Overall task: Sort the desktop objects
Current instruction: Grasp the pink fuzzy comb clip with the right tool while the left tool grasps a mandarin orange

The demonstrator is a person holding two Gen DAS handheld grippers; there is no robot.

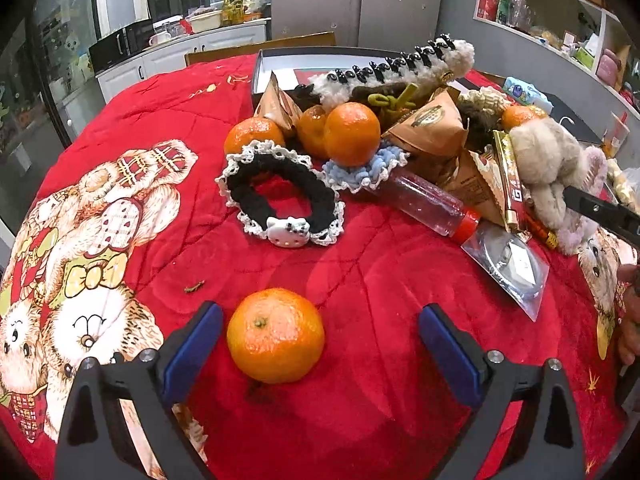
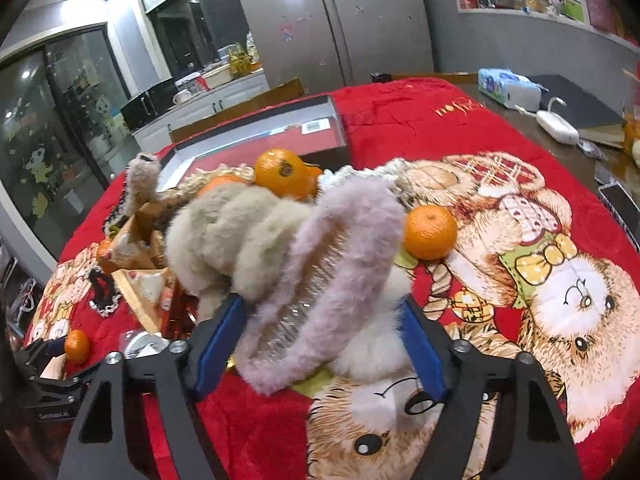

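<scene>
Left gripper (image 1: 320, 344) first: tongs spread wide, low over the red blanket (image 1: 360, 400), and a lone mandarin (image 1: 275, 335) sits between the blue pads, nearer the left one, touching neither, stem end up.

Up at twelve o'clock from that fruit lies a black crocheted scrunchie (image 1: 282, 196) with white lace edging, its cat-face charm turned toward the gripper. Just past it, three more mandarins (image 1: 351, 133) cluster, the front one sitting on a blue frilly scrunchie (image 1: 362, 170). A clear bottle with a red cap (image 1: 432, 202) lies flat, its long axis running from ten o'clock to four o'clock, cap at the four o'clock end.

Over to the right gripper (image 2: 320, 340): tongs open around a lilac fuzzy hair clip (image 2: 336, 272), pads flanking it; whether they press the fur, I cannot tell. The clip's long axis runs from seven o'clock up to one o'clock. A beige fluffy clip (image 2: 228, 244) lies against it at ten o'clock, another mandarin (image 2: 430, 232) at one o'clock.

The blanket is plush, printed with teddy bears. An open grey box (image 2: 256, 136) sits at the far edge; behind, a kitchen counter (image 1: 180, 46) and a grey fridge (image 2: 328, 20).
</scene>
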